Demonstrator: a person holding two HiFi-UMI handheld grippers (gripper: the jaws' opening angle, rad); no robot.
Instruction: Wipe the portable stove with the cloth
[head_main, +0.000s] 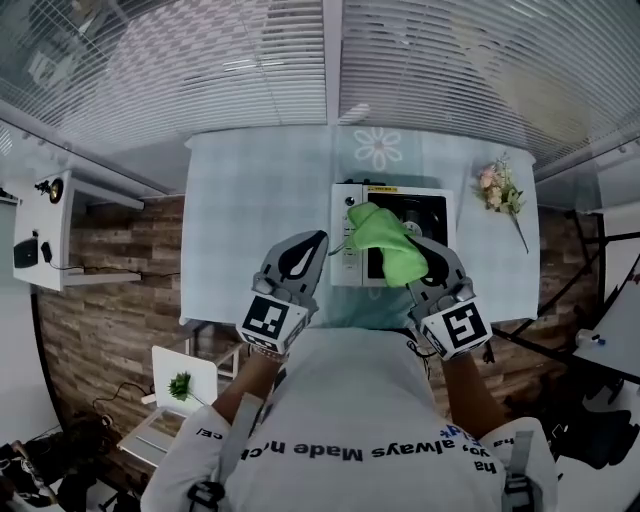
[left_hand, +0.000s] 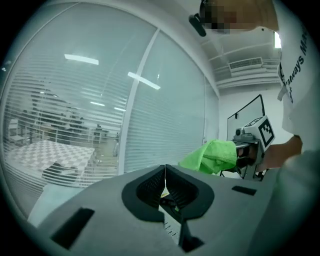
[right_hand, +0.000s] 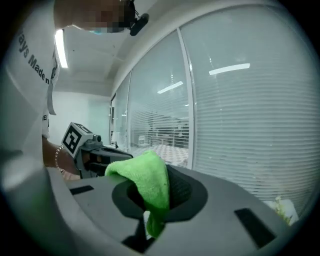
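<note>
Slatted window blinds (head_main: 200, 60) back a table (head_main: 260, 220) under a pale checked cover.

On the table's right half sits the portable stove (head_main: 420, 212), white-framed with a black top, its left part hidden in the head view behind the cloth (head_main: 385, 245). The cloth is bright green and crumpled, bunched into a soft peak, and whether it touches the stove cannot be told. The right gripper (head_main: 425, 265) has its jaws clamped on the cloth, a fold hanging down between them. The left gripper (head_main: 312, 245) hovers just beside the stove's left edge, jaws pressed together with nothing between them. A small spray of flowers (head_main: 497, 188) lies near the table's right edge.
</note>
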